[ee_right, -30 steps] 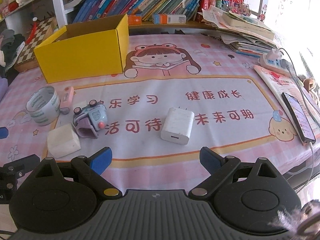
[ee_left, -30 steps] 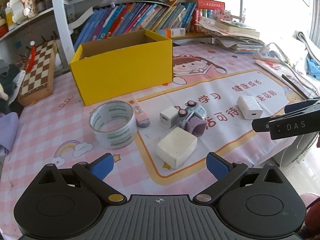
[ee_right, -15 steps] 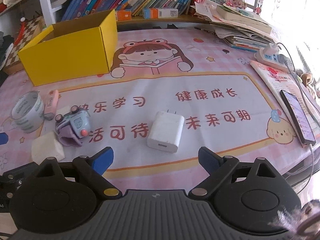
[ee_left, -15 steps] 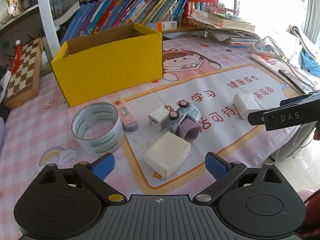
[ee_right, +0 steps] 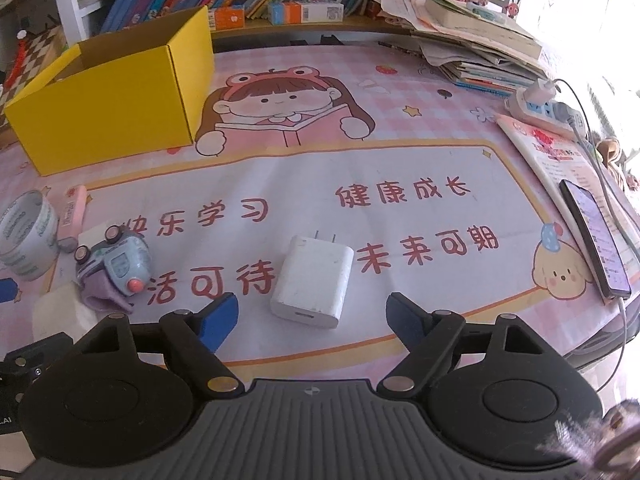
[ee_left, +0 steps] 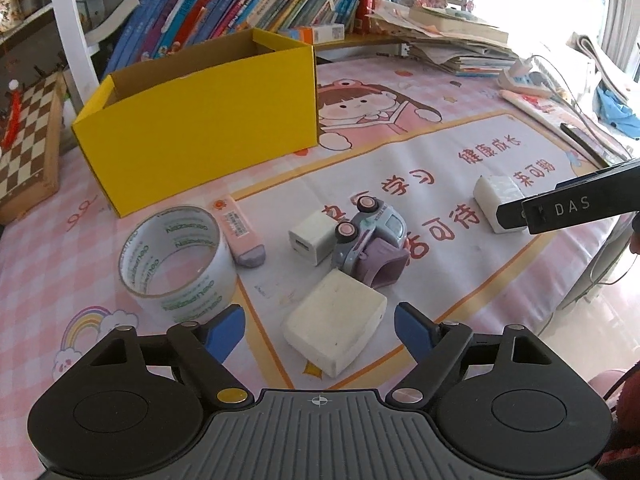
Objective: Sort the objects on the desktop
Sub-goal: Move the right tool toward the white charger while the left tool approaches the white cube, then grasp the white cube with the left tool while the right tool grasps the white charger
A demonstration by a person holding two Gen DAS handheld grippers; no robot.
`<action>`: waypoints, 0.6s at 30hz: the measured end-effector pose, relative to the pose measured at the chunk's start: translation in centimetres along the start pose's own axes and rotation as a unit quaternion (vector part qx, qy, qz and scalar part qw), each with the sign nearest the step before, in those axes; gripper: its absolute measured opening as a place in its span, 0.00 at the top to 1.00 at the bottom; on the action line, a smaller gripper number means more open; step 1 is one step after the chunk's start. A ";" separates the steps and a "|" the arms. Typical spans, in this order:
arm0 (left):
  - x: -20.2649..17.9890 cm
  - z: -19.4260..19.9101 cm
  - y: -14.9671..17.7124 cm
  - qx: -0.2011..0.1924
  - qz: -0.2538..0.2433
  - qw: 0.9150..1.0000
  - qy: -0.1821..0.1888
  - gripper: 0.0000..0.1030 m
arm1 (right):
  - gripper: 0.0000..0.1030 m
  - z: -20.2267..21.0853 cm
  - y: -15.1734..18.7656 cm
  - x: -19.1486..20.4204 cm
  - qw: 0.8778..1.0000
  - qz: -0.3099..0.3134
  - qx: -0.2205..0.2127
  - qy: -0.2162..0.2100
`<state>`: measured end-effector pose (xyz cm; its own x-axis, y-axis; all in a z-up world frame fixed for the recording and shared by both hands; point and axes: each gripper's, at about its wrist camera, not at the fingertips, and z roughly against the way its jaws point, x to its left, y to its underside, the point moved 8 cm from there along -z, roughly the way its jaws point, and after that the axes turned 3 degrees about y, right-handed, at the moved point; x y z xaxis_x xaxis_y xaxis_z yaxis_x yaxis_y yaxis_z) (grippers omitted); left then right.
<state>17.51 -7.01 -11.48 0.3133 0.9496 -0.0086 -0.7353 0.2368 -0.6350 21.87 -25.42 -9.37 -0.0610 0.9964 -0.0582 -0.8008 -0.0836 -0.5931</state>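
Our left gripper (ee_left: 319,330) and right gripper (ee_right: 312,320) both gape wide, holding nothing; "DAS" marks the right one at our left camera's three o'clock.

This is a child's study desk in a home. A pink checked desk mat (ee_right: 400,92) printed with a cartoon girl reading and Chinese study slogans covers the surface, and a shelf of colourful children's books (ee_left: 224,8) runs along the top of the frame. At the left edge sits a chessboard (ee_left: 28,140); at upper right are stacked papers (ee_right: 476,40) and a power strip (ee_right: 540,108).
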 end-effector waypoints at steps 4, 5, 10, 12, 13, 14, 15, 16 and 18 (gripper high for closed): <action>0.0 -0.5 0.0 0.005 0.002 1.000 0.003 0.19 | 0.24 -0.5 -0.1 0.0 1.000 0.002 0.007 0.000; 0.0 -0.6 0.0 0.007 0.003 1.000 0.004 0.19 | 0.24 -0.7 -0.1 0.1 1.000 0.002 0.009 0.000; 0.2 -1.3 0.2 0.018 0.005 1.000 0.006 0.26 | 0.31 -1.3 -0.3 0.1 1.000 0.004 0.019 0.000; 0.4 -1.6 0.3 0.022 0.009 1.000 0.008 0.27 | 0.33 -1.6 -0.3 0.2 1.000 0.007 0.022 0.000; 0.4 -1.6 0.3 0.022 0.011 1.000 0.009 0.27 | 0.35 -1.8 -0.3 0.3 1.000 0.008 0.024 0.000; 0.4 -1.7 0.3 0.023 0.012 1.000 0.011 0.27 | 0.36 -1.9 -0.3 0.3 1.000 0.009 0.026 0.000; 0.4 -1.8 0.3 0.023 0.012 1.000 0.012 0.28 | 0.37 -2.0 -0.4 0.3 1.000 0.008 0.027 0.000; 0.3 -1.8 0.3 0.024 0.012 1.000 0.014 0.28 | 0.38 -2.1 -0.4 0.3 1.000 0.007 0.028 0.000; 0.3 -2.0 0.3 0.025 0.012 0.999 0.017 0.30 | 0.39 -2.4 -0.5 0.3 1.000 0.006 0.031 0.000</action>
<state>18.60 -7.06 -13.15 0.3149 0.9479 -0.0490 -0.7713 0.2255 -0.5952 23.69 -25.13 -11.00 -0.0706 0.9954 -0.0641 -0.8350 -0.0941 -0.5422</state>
